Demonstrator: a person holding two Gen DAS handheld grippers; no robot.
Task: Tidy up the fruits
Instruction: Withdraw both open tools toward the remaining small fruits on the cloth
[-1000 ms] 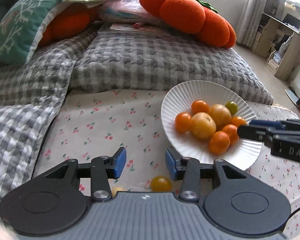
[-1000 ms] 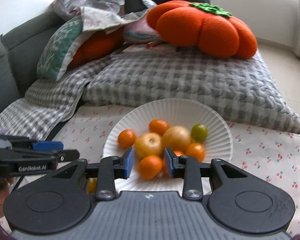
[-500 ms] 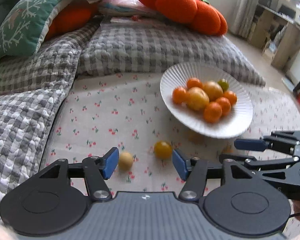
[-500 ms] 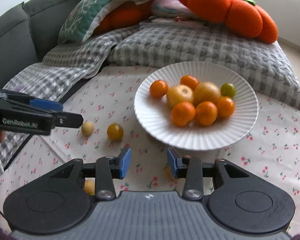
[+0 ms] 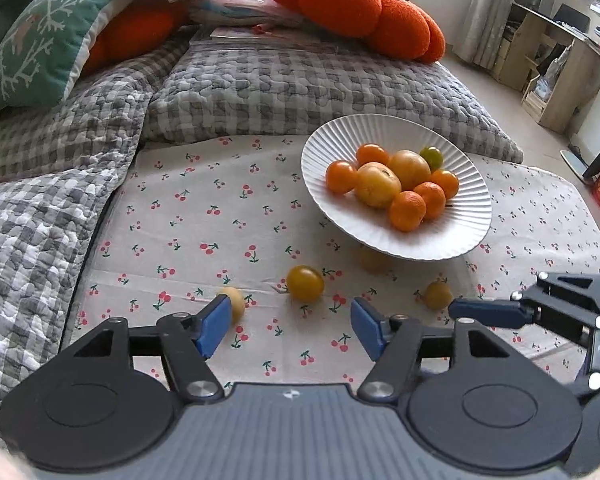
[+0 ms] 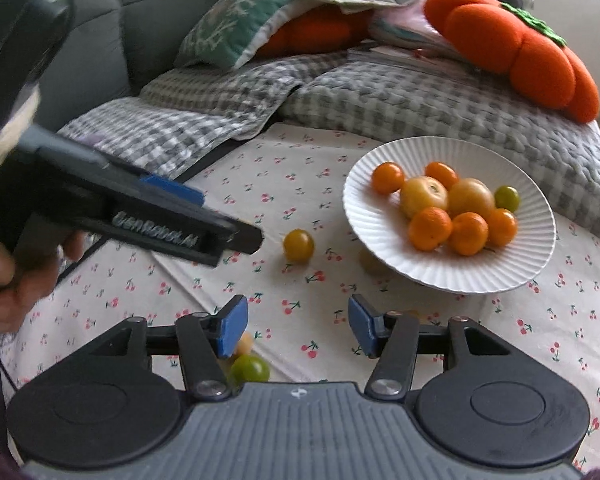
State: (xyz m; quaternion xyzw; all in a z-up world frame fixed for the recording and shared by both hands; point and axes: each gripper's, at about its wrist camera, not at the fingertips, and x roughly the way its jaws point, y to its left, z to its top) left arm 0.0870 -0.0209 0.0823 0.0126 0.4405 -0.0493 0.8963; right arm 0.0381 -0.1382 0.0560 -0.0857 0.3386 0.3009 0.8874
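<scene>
Both grippers are pulling back from the plate compared with a second ago, when the right one was reaching among the piled fruit, and loose fruit on the cloth is now coming into sight. From the left wrist, the left gripper point(image 5: 288, 326) is hanging with its fingers spread wide and holding nothing; a yellow tomato point(image 5: 305, 283) is lying on the cherry-print cloth point(image 5: 204, 216) just ahead of the gap, a pale small fruit point(image 5: 236, 302) is sitting beside the left fingertip, and another small fruit point(image 5: 438, 295) is lying near the right gripper point(image 5: 496, 314). The white plate point(image 5: 466, 216) is already carrying the heap of oranges. To do this step well, the left gripper should be centring on the yellow tomato, coming down low and closing gently, since round fruit is likely to roll on soft cloth. From the right wrist, the right gripper point(image 6: 294, 326) is also spread and empty, with a green tomato point(image 6: 250, 369) lying just below its left finger and the left gripper point(image 6: 204, 226) crossing the view above the cloth.
</scene>
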